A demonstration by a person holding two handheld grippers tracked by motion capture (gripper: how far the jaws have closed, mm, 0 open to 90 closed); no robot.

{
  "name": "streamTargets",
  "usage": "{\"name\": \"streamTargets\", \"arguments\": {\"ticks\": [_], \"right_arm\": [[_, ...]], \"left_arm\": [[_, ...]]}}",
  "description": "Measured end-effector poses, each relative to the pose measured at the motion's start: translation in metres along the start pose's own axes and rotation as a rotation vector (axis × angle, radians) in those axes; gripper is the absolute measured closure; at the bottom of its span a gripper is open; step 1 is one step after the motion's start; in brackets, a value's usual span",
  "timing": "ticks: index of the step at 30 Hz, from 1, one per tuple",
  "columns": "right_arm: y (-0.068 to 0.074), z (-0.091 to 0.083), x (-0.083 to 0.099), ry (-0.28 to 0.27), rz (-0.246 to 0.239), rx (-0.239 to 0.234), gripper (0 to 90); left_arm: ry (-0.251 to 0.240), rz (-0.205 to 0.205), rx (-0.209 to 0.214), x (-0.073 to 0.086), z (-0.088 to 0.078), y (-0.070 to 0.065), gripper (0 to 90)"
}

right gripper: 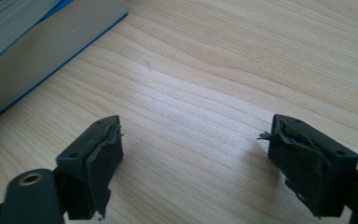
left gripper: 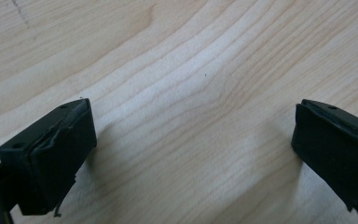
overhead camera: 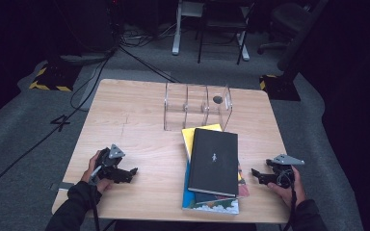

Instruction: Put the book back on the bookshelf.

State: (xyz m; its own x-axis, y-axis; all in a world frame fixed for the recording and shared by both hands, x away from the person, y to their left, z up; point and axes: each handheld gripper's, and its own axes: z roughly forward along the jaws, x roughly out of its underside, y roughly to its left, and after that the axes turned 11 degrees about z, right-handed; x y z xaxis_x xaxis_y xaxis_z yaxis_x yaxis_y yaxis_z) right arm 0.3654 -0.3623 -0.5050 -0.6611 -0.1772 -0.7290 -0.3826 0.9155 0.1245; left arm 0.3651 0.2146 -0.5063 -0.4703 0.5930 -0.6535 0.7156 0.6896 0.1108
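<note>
- My left gripper [overhead camera: 134,172] rests on the table [overhead camera: 139,120] near its front left corner, jaws wide, nothing between them.
- My right gripper [overhead camera: 254,173] sits near the front right edge, jaws wide, empty, pointing toward the books.
- Black book [overhead camera: 214,161] tops the stack at the front edge, between both grippers.
- Clear rack [overhead camera: 197,107] stands just behind the stack.
</note>
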Motion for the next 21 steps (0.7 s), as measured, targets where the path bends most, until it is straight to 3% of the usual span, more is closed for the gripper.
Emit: {"name": "streamTargets", "arguments": {"ticks": [5, 10, 16, 18, 19, 21], "right_arm": [[-0.002, 0.000, 0.000, 0.004, 0.000, -0.014, 17.7], [-0.004, 0.000, -0.001, 0.007, -0.023, -0.037, 17.9], [-0.003, 0.000, -0.002, 0.018, -0.025, -0.021, 16.2], [0.002, -0.002, -0.002, 0.012, -0.061, 0.010, 17.5], [0.007, -0.003, -0.002, 0.008, -0.101, 0.008, 17.4], [0.013, -0.004, -0.003, 0.004, -0.126, 0.000, 19.4]], "left_arm": [[-0.006, 0.038, 0.029, -0.005, 0.005, 0.004, 0.0], [-0.004, 0.041, 0.032, -0.008, 0.008, 0.006, 0.1], [-0.008, 0.045, 0.036, -0.004, 0.004, 0.004, 0.9], [-0.012, 0.049, 0.022, -0.003, 0.003, 0.003, 0.9], [-0.010, 0.050, 0.024, -0.003, 0.003, 0.003, 0.9], [-0.010, 0.041, 0.033, -0.002, 0.003, 0.003, 1.0]]}}
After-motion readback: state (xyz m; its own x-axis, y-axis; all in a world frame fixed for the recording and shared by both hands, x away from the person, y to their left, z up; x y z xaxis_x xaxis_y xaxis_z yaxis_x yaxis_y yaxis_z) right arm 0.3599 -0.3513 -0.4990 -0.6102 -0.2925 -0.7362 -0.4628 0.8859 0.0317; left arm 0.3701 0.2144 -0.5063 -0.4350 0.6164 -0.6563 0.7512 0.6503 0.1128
